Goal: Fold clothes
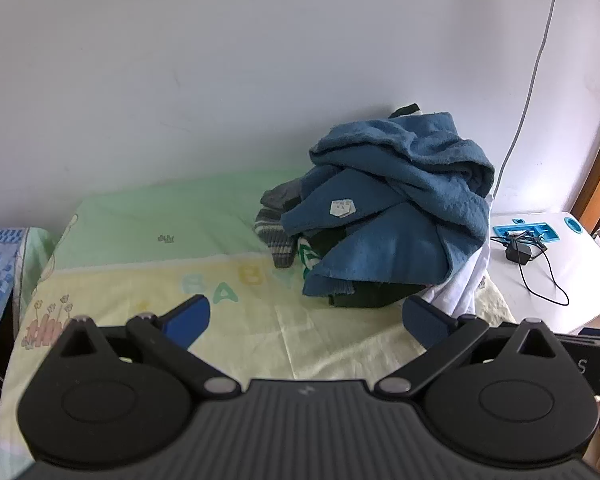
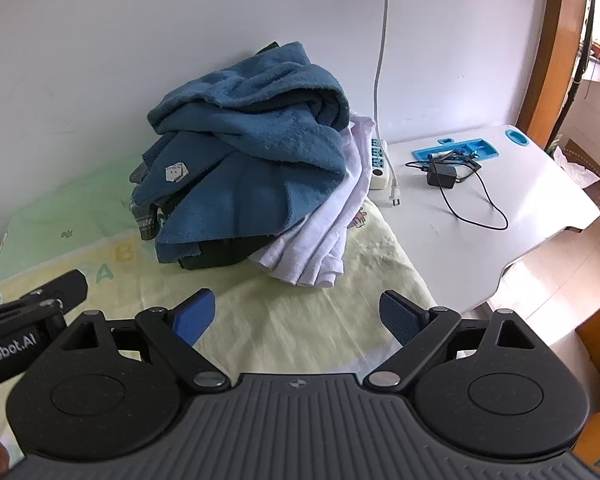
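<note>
**A:** So where's your laundry sitting?

**B:** The clothes pile (image 1: 388, 208) is heaped against the wall (image 1: 180, 60) at the back of the yellow-green sheet (image 1: 260, 340), well ahead of both tools. Your left gripper (image 1: 306, 320) has its jaws spread wide with nothing in them, same for your right gripper (image 2: 296, 316).

**A:** Can you tell what's in the heap?

**B:** Only partly. A blue towel (image 2: 260, 128) drapes over the top and hides most of it. A striped grey piece (image 1: 276, 240) pokes out on the left, white cloth (image 2: 328, 220) on the right, and something dark underneath that you can't make out. On the white desk (image 2: 540, 208), the charger (image 2: 442, 174) cable loops beside a blue tray (image 2: 452, 150).
</note>
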A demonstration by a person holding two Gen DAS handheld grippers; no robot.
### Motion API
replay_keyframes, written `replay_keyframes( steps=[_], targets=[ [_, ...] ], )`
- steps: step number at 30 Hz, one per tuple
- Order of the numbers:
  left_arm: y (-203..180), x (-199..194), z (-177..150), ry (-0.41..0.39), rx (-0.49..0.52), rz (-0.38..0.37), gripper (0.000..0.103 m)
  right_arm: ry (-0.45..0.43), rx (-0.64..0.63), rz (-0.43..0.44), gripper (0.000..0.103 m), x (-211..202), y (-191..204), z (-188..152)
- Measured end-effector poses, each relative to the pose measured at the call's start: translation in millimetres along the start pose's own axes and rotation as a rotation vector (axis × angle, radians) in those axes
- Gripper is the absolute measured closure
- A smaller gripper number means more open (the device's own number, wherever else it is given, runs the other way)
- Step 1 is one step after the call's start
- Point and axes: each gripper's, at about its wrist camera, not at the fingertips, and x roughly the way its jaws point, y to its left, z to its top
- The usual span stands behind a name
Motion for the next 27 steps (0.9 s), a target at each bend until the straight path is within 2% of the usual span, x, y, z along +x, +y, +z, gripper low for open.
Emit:
replay_keyframes(
  steps=[8, 14, 19, 27],
  targets=[
    [-7.8, 5.3, 4.9, 0.0, 0.004, 0.003, 0.001, 0.005, 0.02, -0.002, 0.014, 4.3, -9.9, 0.3],
    [-10.6, 14.2, 7.5, 0.025, -0.013, -0.027, 0.001, -0.005, 0.065, 0.03, 0.015, 4.9, -21.1, 0.4],
    [-15.3, 19.2, 7.7, 0.034, -0.002, -0.034, 0.001, 0.011, 0.081, 0.039, 0.021, 9.5, -25.4, 0.5],
    [-16.1, 33.3, 7.3, 0.093, -0.005, -0.045, 0.001, 0.023, 0.078, 0.048, 0.021, 15.0, -27.3, 1.6]
  ],
)
